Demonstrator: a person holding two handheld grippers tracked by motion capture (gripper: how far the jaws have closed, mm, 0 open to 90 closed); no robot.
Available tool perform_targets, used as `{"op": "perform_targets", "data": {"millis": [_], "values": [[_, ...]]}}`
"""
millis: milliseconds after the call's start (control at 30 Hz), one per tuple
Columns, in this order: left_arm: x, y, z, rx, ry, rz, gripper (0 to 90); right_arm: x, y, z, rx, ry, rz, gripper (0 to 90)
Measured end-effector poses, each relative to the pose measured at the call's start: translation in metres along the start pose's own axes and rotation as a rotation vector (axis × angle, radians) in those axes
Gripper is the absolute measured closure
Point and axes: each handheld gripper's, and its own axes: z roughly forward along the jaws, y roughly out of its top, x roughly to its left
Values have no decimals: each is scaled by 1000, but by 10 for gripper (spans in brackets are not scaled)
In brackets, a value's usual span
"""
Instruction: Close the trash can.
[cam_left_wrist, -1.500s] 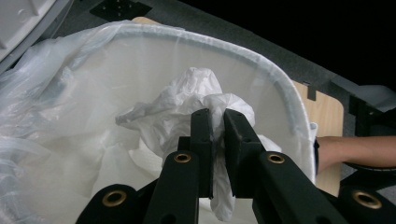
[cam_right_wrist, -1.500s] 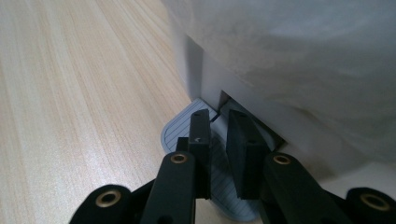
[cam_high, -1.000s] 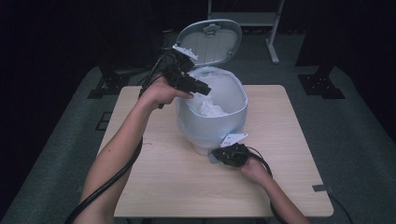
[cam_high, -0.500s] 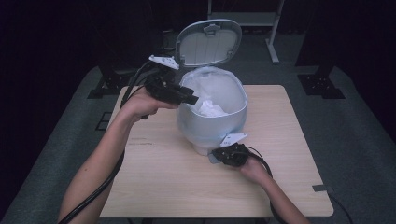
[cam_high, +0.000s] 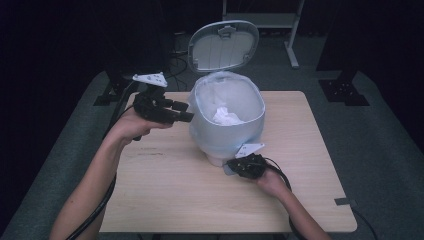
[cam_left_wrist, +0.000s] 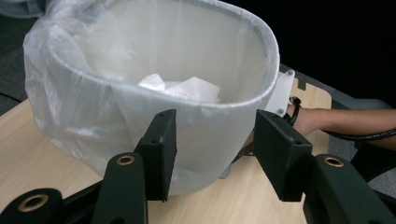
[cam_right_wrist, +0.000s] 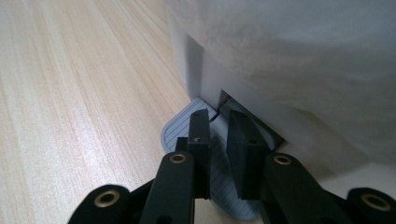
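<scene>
Dark room, wooden bench (cam_high: 165, 190). Right tool (cam_right_wrist: 218, 140), jaws nearly together, empty, is pressing the grey pedal (cam_right_wrist: 180, 130). Left tool (cam_left_wrist: 212, 147), spread, is hovering beside the pedal bin (cam_high: 227, 125) mid-bench: light, rigid; liner (cam_left_wrist: 70, 107) thin, slippery; likely best gripped at the rim.

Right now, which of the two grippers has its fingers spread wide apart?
The left gripper, held in the air beside the bin. Its fingers stand wide apart, empty. The right gripper, low on the table at the bin's pedal, has fingers nearly together.
</scene>
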Motion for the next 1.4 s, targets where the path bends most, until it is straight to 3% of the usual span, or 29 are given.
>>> {"op": "perform_targets", "data": {"millis": [167,433,633,700,733,767,833,867,1000,1400], "values": [[5,-19,-6,8,34,-25,475,-1,-2,0,-12,1,-4,786],[8,-39,-9,6,34,-41,469,1,-2,0,-18,-15,-8,776],[12,-56,-12,-18,38,-67,450,2,-2,-4,11,-20,15,683],[14,-63,-13,-33,32,-76,444,1,-2,-11,20,2,53,685],[15,-70,-14,-32,37,-86,441,2,-5,-25,-3,3,70,684],[15,-70,-14,-32,37,-86,437,2,-5,-25,-3,3,70,684],[17,-77,-14,-31,45,-100,431,2,-10,-47,-15,3,78,673],[18,-80,-14,-30,47,-98,431,2,-10,-47,-15,3,78,673],[15,-94,-13,-25,65,-104,413,-3,-29,-70,-27,-31,111,655],[13,-121,-4,-44,105,-115,349,-17,-55,-98,-36,-66,176,571]]}}
